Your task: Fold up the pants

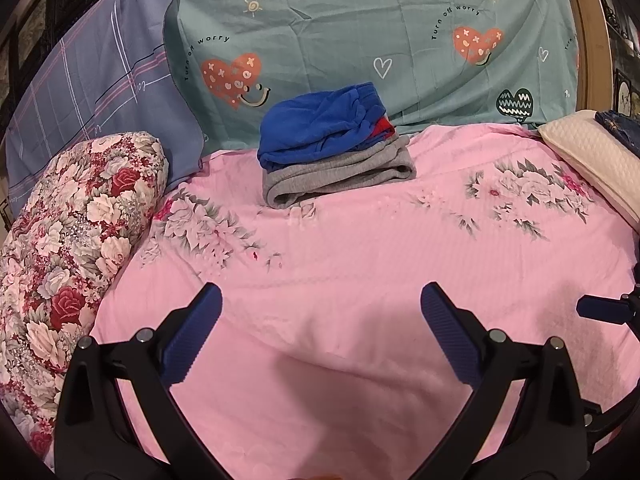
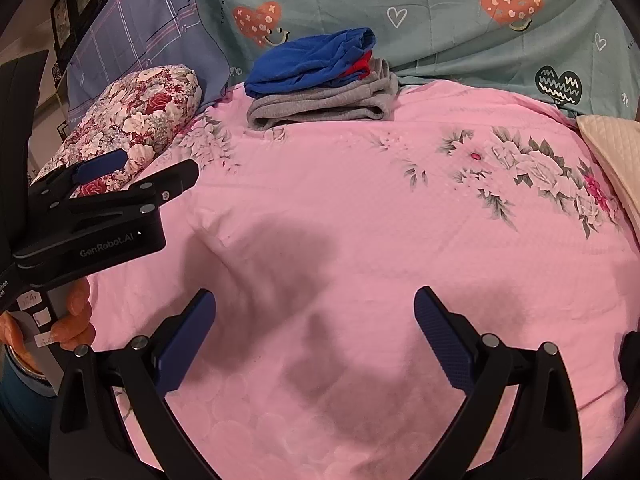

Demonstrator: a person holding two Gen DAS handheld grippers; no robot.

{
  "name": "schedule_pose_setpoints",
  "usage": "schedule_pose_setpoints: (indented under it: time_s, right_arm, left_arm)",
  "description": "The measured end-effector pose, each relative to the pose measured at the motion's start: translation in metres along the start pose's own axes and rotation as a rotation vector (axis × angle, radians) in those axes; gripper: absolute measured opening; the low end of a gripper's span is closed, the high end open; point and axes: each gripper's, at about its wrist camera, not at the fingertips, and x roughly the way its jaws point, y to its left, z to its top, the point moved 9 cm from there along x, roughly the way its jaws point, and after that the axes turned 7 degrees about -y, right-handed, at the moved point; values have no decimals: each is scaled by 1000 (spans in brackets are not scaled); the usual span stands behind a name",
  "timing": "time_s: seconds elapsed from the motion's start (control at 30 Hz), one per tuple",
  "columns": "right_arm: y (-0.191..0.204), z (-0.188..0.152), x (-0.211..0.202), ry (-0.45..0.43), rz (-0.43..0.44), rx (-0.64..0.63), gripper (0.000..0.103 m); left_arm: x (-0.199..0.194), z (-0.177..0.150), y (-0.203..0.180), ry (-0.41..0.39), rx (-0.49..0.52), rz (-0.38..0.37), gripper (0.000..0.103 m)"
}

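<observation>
Left wrist view: left gripper (image 1: 320, 332), fingers spread wide, empty, hovering over the bare pink bedspread (image 1: 360, 264). Right wrist view: right gripper (image 2: 316, 336), fingers likewise wide and empty; a hand (image 2: 70, 316) grips the left unit at the left edge. Pants: a stack at the far side of the bed, blue pants (image 1: 320, 120) lying on top of grey pants (image 1: 340, 176), both already folded, against the teal pillow (image 1: 360, 28). Stack sits straight ahead of both grippers and well apart from them, long axis running left to right. Neither gripper is clearly nearer. Dark cloth (image 1: 618, 128) on a cream pillow (image 1: 588, 152) at right may be the next pair; too cropped to tell.
</observation>
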Motion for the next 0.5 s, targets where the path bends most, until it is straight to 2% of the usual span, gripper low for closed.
schedule_pose_setpoints:
  time_s: [0.5]
  right_arm:
    - [8, 3, 2, 3, 15, -16, 100]
  left_arm:
    - [0, -3, 1, 5, -6, -1, 101]
